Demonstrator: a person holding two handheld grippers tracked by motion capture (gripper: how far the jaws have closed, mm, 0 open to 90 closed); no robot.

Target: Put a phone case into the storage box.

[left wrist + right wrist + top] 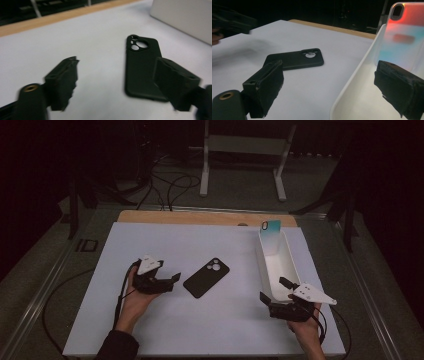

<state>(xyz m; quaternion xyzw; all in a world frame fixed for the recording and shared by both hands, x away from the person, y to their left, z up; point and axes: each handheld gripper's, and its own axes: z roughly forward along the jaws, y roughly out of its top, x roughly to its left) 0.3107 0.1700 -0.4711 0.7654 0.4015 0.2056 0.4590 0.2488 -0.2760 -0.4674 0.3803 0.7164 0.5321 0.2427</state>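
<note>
Hidden, cropped and blurred parts

In the left gripper view, the left gripper (115, 82) is smeared by blur, and one jaw covers the lower right corner of the black phone case (141, 67). In the right gripper view, the white bin (352, 82) runs off the bottom and right edges (its far wall is unseen), the iridescent case (404, 37) inside is soft, its foot behind a jaw.

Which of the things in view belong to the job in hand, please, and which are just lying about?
In use:
- black rubbery phone case
- long white plastic tray
- iridescent teal phone case standing in the tray
- left gripper, right gripper

Lying about:
- white metal stand
- black floor cables
</note>
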